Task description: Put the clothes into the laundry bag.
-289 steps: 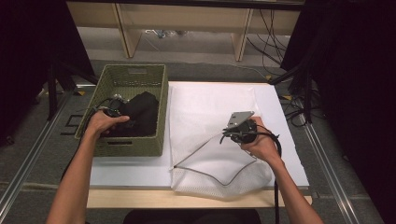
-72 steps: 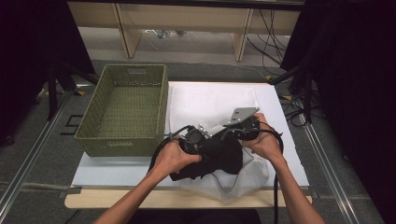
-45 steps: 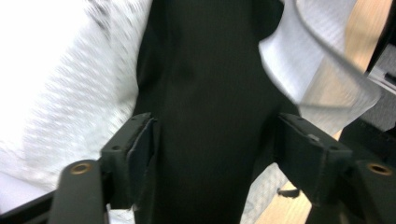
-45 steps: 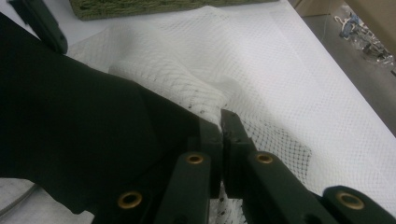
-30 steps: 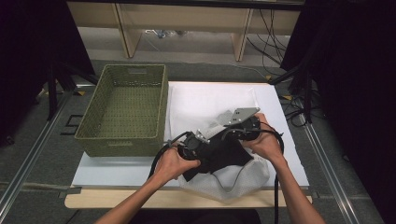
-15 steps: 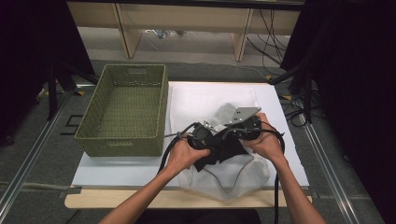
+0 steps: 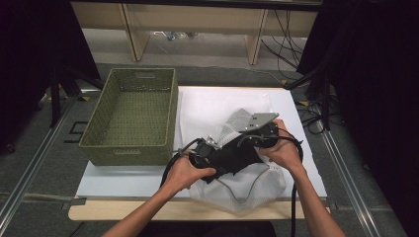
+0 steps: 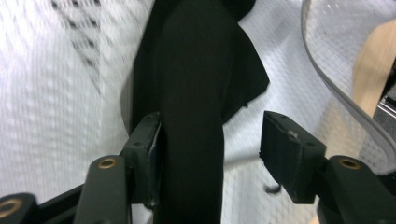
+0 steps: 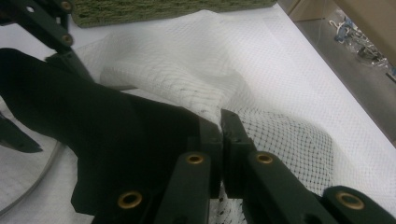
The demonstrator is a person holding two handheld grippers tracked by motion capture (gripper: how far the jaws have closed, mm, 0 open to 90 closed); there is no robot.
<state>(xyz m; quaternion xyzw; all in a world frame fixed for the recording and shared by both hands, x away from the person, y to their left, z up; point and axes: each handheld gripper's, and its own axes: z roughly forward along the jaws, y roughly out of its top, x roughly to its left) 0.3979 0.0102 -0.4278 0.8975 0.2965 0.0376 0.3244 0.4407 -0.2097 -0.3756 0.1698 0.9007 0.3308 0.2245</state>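
Note:
A black garment (image 7: 232, 158) lies partly inside the mouth of a white mesh bag (image 7: 257, 190) at the front right of the table. My left gripper (image 7: 205, 152) is at the garment's left end. In the left gripper view the left gripper (image 8: 212, 135) is open: the garment (image 8: 196, 70) rests against one jaw, with a gap to the other. My right gripper (image 7: 253, 138) holds up the bag's edge. Its jaws (image 9: 220, 122) are shut on the mesh (image 9: 187, 70), with the black garment (image 9: 93, 126) just left of them.
An empty green woven basket (image 7: 128, 148) stands at the left of the white table cover (image 7: 123, 180). The bag's grey cord (image 7: 237, 195) loops across the mesh near the front. The table's wooden front edge (image 7: 148, 210) runs below my forearms.
The left gripper has carried the black garment from the basket over to the bag. In the last second it pushed right, toward the right gripper, which stayed where it was.

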